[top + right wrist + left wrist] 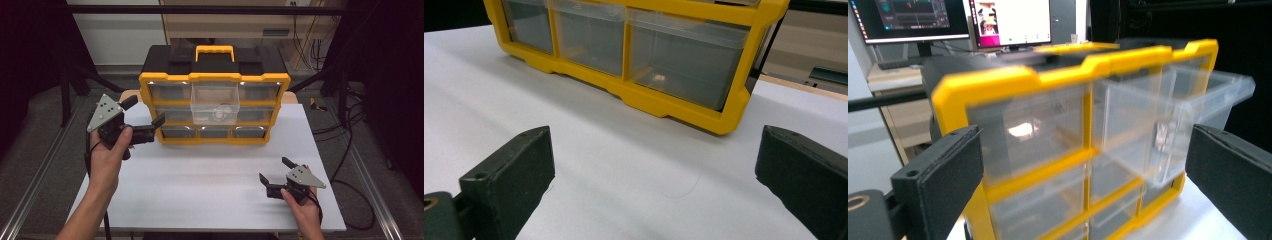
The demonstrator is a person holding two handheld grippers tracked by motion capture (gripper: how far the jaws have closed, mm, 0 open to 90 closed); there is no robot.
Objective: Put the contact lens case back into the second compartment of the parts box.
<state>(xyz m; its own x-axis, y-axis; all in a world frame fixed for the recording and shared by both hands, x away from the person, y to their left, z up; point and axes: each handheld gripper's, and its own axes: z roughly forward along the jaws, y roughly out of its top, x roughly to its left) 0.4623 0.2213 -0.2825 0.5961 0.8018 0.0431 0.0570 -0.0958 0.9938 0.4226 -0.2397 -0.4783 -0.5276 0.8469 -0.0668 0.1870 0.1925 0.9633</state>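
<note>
The left claw (144, 114) is being held wide apart, gripping nothing, just beside the left edge of the yellow-and-black drawer organizer (214, 95). The clear middle drawer (215, 102) of its top row is standing pulled out, toward 3 o'clock of that claw. The right claw (274, 170) is being held wide apart too, low over the white worktop (200, 185), well apart from the organizer at 11 o'clock.

- A yellow-and-black drawer organizer (214, 95) stands at the far side of the white table (210, 180).
- Its top middle clear drawer (215, 104) is pulled out.
- The left gripper (145, 114), jaws apart, hovers by the organizer's left edge.
- The right gripper (276, 170) rests low, jaws spread.
</note>
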